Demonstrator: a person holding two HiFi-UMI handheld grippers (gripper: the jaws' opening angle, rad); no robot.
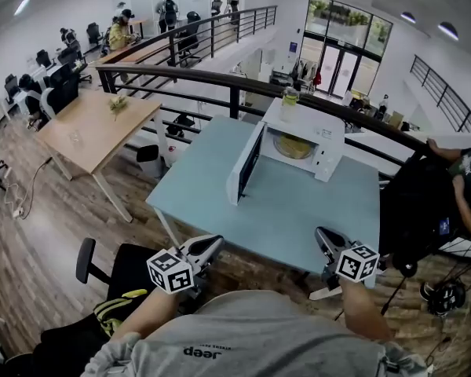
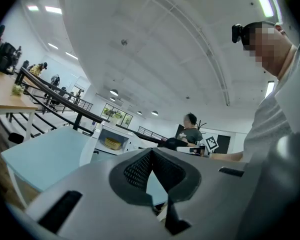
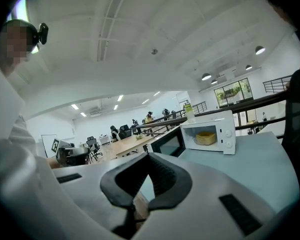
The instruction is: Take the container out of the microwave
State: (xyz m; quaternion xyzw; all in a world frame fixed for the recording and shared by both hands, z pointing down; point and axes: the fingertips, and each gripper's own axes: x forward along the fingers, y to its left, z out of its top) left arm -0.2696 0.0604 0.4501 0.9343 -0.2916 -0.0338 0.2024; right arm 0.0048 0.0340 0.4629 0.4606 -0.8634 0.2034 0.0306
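Observation:
A white microwave [image 1: 323, 136] stands at the far side of the light blue table [image 1: 298, 210], its door [image 1: 245, 164] swung open to the left. A yellow container [image 1: 293, 146] sits inside the cavity; it also shows in the left gripper view as the container [image 2: 112, 143] and in the right gripper view as the container [image 3: 206, 138]. My left gripper [image 1: 208, 248] and right gripper [image 1: 323, 238] hover near the table's front edge, close to my body and far from the microwave. Both are shut with nothing between the jaws.
A green-capped bottle [image 1: 289, 100] stands on top of the microwave. A black railing [image 1: 220, 81] runs behind the table. A wooden table [image 1: 94, 128] is at left, a black office chair [image 1: 118, 269] at lower left, and a person [image 1: 469, 187] beside a black chair at right.

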